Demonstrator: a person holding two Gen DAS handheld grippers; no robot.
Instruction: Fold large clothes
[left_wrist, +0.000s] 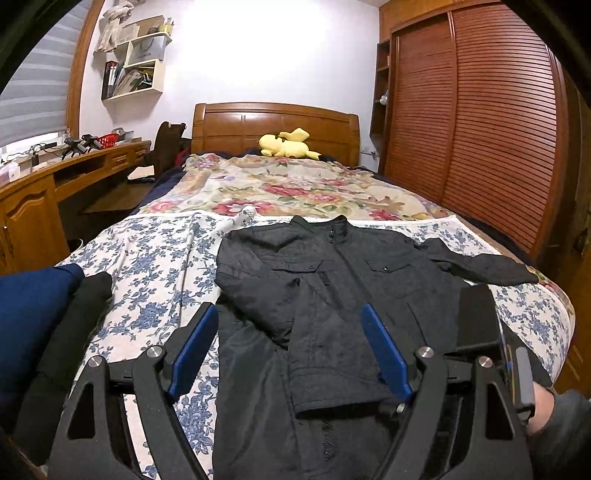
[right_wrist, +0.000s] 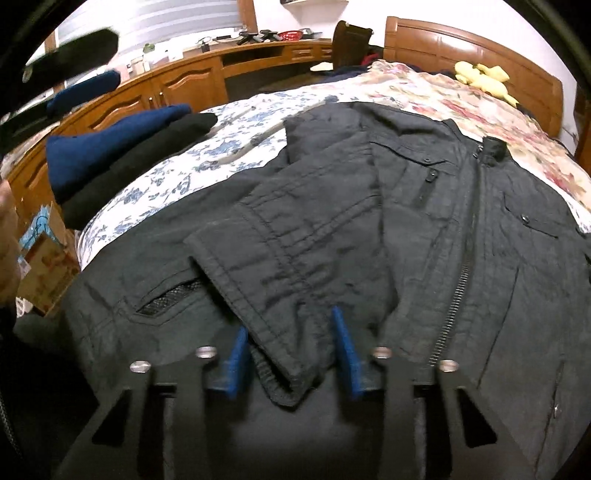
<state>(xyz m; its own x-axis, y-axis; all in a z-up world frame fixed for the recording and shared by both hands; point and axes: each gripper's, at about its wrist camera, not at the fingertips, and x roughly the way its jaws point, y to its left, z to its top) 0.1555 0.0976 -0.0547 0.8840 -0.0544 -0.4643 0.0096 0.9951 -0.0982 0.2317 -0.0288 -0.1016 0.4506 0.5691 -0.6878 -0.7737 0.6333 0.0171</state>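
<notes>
A black zip-up jacket (left_wrist: 332, 266) lies face up on the bed, collar towards the headboard. One sleeve (right_wrist: 280, 258) is folded across its front; the other sleeve (left_wrist: 491, 266) lies spread to the right. My right gripper (right_wrist: 288, 321) has that folded sleeve's cuff (right_wrist: 291, 373) bunched between its blue pads, which press on it from both sides. My left gripper (left_wrist: 288, 308) hovers open over the jacket's lower half, with nothing gripped. The right gripper's black body (left_wrist: 476, 317) and a hand (left_wrist: 543, 410) show at the right edge of the left wrist view.
A stack of folded navy and black clothes (left_wrist: 44, 321) (right_wrist: 110, 155) sits at the bed's left edge on the blue-flowered sheet (left_wrist: 155, 266). A yellow plush toy (left_wrist: 286, 144) lies by the headboard. A wooden desk (left_wrist: 55, 173) stands left, a wardrobe (left_wrist: 480, 129) right.
</notes>
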